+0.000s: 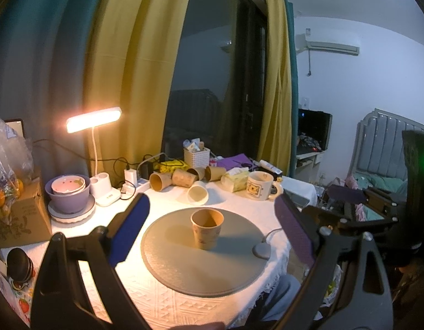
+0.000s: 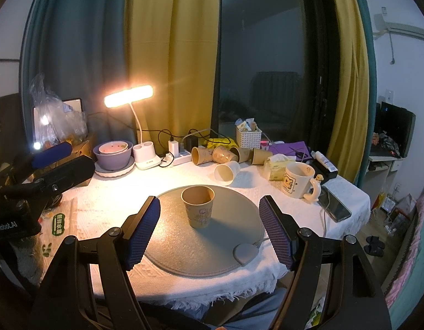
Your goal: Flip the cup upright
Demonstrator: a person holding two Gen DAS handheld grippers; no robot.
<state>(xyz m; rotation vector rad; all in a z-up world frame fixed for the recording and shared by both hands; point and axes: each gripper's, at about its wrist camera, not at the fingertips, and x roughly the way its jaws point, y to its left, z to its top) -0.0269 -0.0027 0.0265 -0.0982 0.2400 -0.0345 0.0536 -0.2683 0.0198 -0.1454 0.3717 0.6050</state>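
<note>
A brown paper cup [image 1: 206, 228] stands upright, mouth up, on a round grey mat [image 1: 184, 261]; it also shows in the right wrist view [image 2: 198, 206] on the mat [image 2: 184, 244]. My left gripper [image 1: 212, 214] is open and empty, its blue pads wide apart, held back from the cup. My right gripper [image 2: 210, 214] is open and empty, with the cup ahead between the lines of its fingers but apart from them. The left gripper's body [image 2: 44, 176] shows at the left of the right wrist view.
Several paper cups [image 2: 228, 155] lie on their sides at the table's back, one white [image 2: 227, 172]. A bear mug [image 2: 300, 180], tissue pack [image 2: 278, 166], phone [image 2: 335, 205], lit desk lamp [image 2: 128, 96], purple bowl [image 2: 112, 156], basket [image 2: 248, 137] and power strip [image 2: 178, 158] surround the mat.
</note>
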